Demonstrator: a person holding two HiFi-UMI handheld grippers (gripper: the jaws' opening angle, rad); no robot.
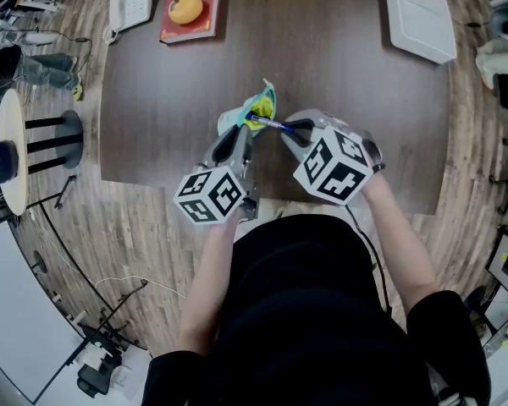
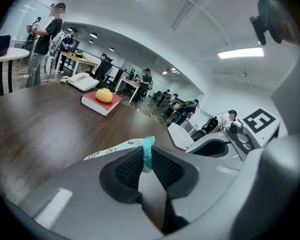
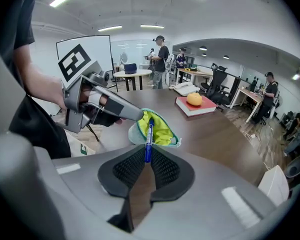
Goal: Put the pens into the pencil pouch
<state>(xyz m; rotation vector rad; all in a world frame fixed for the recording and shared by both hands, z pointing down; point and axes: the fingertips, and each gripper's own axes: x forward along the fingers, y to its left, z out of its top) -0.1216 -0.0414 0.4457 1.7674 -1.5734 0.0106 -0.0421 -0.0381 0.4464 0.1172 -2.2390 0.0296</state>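
Head view: over the tabletop [image 1: 364, 100], the left tool [image 1: 240, 135] holds the pencil pouch [image 1: 261, 106] while the right tool [image 1: 293, 128] poises a blue pen [image 1: 267, 124] at its mouth. Left gripper view: that tool pinches the pouch's teal edge. Right gripper view: the jaws clamp the pen, tip at the yellow lining; hold the mouth taut, slide it in lengthwise, then release.

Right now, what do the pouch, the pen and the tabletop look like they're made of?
The pouch looks like soft fabric: teal outside, yellow-green lining, sagging and folding at its open mouth. The pen is probably glossy plastic, a smooth blue barrel with a slight shine. The tabletop is dark brown and matte with faint grain, either wood or wood-look laminate; I cannot tell which.
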